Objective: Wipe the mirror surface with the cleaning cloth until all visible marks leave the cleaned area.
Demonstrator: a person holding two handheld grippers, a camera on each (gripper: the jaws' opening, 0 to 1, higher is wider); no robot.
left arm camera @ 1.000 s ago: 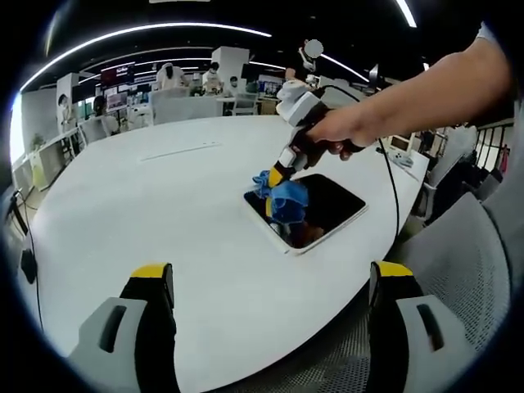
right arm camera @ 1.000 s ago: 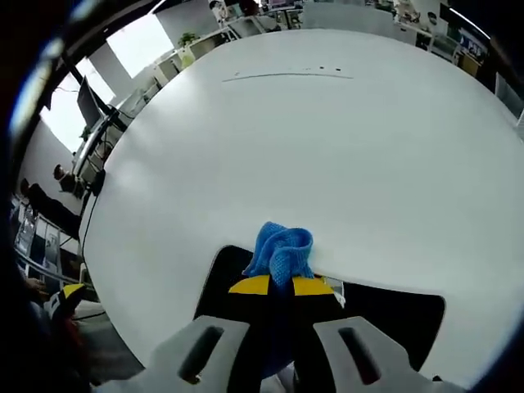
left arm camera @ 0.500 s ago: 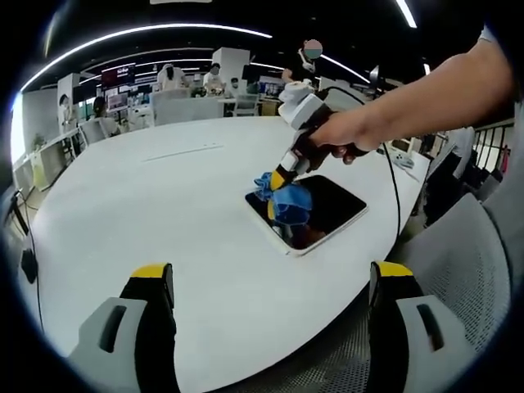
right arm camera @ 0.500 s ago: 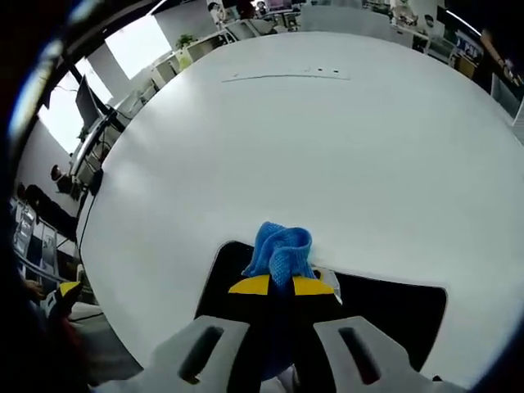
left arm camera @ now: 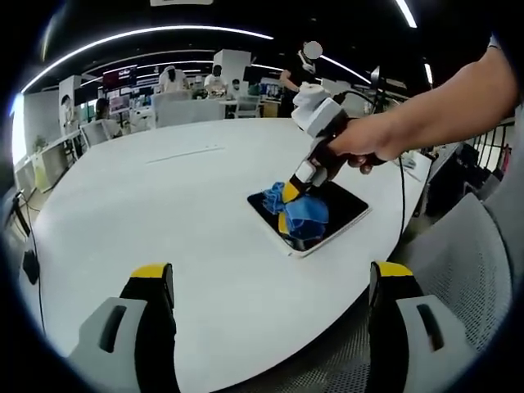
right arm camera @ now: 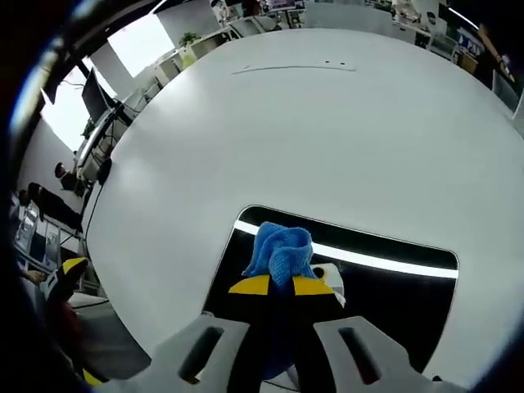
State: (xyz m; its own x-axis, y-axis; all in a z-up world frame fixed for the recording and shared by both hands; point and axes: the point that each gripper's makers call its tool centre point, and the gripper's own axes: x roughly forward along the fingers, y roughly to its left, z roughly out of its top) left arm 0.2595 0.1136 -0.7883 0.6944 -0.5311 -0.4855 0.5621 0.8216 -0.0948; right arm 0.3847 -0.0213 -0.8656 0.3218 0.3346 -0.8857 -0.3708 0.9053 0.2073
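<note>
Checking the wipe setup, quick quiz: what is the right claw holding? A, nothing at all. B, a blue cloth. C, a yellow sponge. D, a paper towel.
B: the right claw is shut on the blue cloth, bunched at its yellow tips and held over the dark mirror on the white table.

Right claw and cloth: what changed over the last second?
The right claw, shut on the blue cloth, slid the cloth across the mirror, from its far corner toward the middle, in the left gripper view. In the right gripper view more dark glass now shows beyond the cloth. Nothing was let go or newly grasped. The mirror stayed put on the white table; the left claw stayed open and idle.
</note>
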